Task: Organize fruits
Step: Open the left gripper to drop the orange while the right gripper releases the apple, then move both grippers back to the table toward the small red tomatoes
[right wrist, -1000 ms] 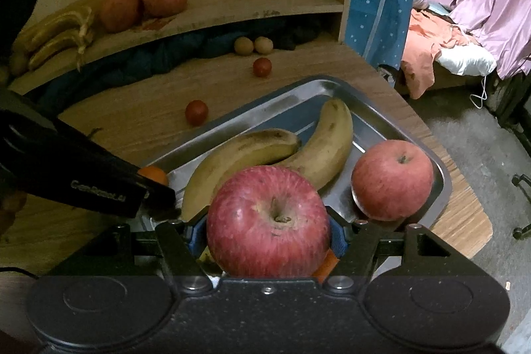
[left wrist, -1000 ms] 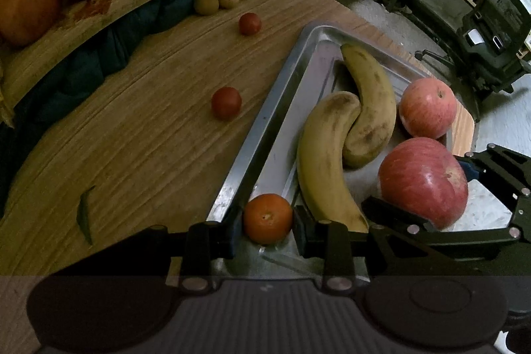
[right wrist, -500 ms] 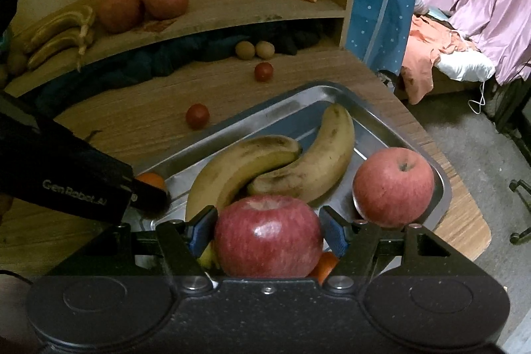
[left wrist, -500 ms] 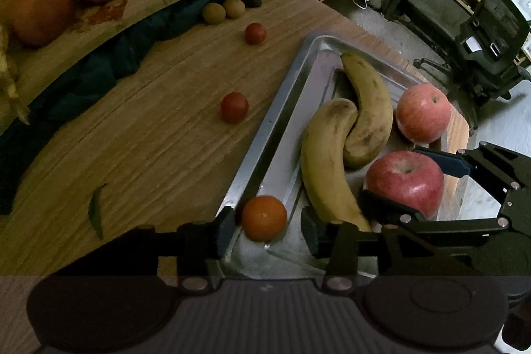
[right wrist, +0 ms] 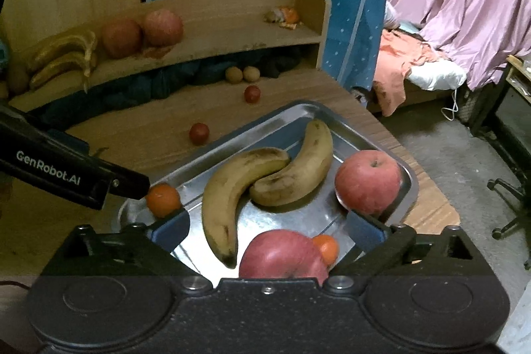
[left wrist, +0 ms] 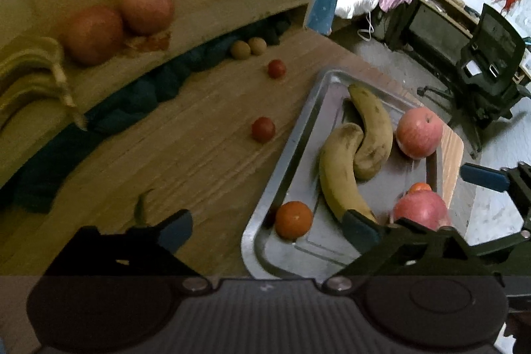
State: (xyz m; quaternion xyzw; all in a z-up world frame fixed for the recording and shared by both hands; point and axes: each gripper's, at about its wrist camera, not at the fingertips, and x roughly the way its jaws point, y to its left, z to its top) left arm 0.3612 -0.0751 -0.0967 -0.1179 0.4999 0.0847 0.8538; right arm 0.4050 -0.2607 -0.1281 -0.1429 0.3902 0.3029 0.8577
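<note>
Both hand-held grippers, left (left wrist: 267,228) and right (right wrist: 267,229), hang released above the steel tray (right wrist: 410,184) (bananas, apples, oranges inside), so the next move is probably fetching a small red fruit (left wrist: 263,129) from the worktop (left wrist: 186,148).

The left wrist camera looks down from above the wooden bench (left wrist: 186,155), close over the near-left corner of the shiny metal tray (left wrist: 288,155), facing the curved wooden shelf (left wrist: 212,5). The right wrist camera sits low at the tray's (right wrist: 406,188) near edge, facing the same shelf (right wrist: 232,22). Both share the tray, the two yellow-brown bananas (left wrist: 351,165) (right wrist: 265,178) and the shelf.
</note>
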